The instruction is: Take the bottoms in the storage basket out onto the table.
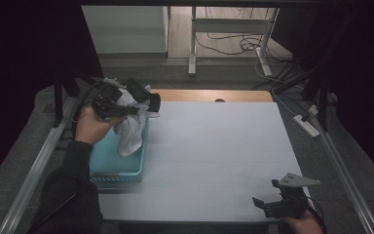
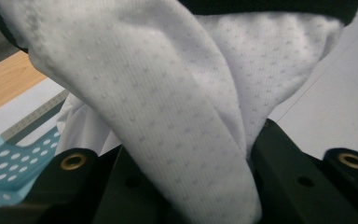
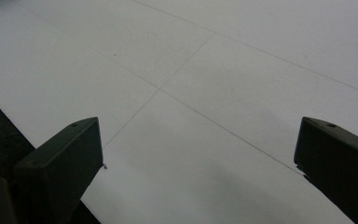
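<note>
White table (image 1: 214,161) before me: my left gripper (image 1: 135,110) pinches a white cloth (image 1: 129,134), lifting it clear of the blue basket (image 1: 108,163). My right gripper (image 1: 268,204) rests with jaws wide, holding nothing, ready to help.

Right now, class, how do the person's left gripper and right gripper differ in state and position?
The left gripper is shut on a white cloth above the blue basket; the right gripper is open with nothing between its jaws. The left one is raised; the right sits low near the table's near edge. Both are black and hand-held.
</note>
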`<state>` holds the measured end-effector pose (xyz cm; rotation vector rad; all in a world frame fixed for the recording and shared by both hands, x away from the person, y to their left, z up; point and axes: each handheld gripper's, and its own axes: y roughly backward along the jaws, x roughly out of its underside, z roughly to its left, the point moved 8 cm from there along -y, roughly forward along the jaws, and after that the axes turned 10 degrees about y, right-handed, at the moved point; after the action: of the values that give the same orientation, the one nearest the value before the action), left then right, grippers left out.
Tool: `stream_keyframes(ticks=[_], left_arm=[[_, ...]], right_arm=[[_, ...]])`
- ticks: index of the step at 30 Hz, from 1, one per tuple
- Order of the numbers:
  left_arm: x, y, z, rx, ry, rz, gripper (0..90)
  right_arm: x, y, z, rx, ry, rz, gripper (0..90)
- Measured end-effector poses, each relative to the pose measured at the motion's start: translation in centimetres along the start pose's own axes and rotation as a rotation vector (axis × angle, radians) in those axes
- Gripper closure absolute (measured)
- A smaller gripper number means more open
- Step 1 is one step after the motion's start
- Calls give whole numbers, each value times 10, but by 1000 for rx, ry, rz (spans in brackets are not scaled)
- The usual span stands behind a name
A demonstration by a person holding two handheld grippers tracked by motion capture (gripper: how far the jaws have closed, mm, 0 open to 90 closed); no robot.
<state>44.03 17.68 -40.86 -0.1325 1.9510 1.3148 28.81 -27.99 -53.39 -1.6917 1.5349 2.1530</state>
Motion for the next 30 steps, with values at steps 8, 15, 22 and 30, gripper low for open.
stream_keyframes(ticks=[8, 15, 22, 30], left_arm=[[-11, -5, -14, 18, -28, -5, 777], [-20, -13, -29, 44, -52, -6, 777], [-28, -23, -44, 63, -78, -1, 776], [-32, -36, -57, 79, -97, 8, 776]], right_arm=[[0, 0, 0, 0, 0, -1, 13], [0, 0, 0, -1, 0, -2, 13], [0, 1, 0, 1, -4, -5, 13], [0, 1, 0, 1, -3, -9, 13]])
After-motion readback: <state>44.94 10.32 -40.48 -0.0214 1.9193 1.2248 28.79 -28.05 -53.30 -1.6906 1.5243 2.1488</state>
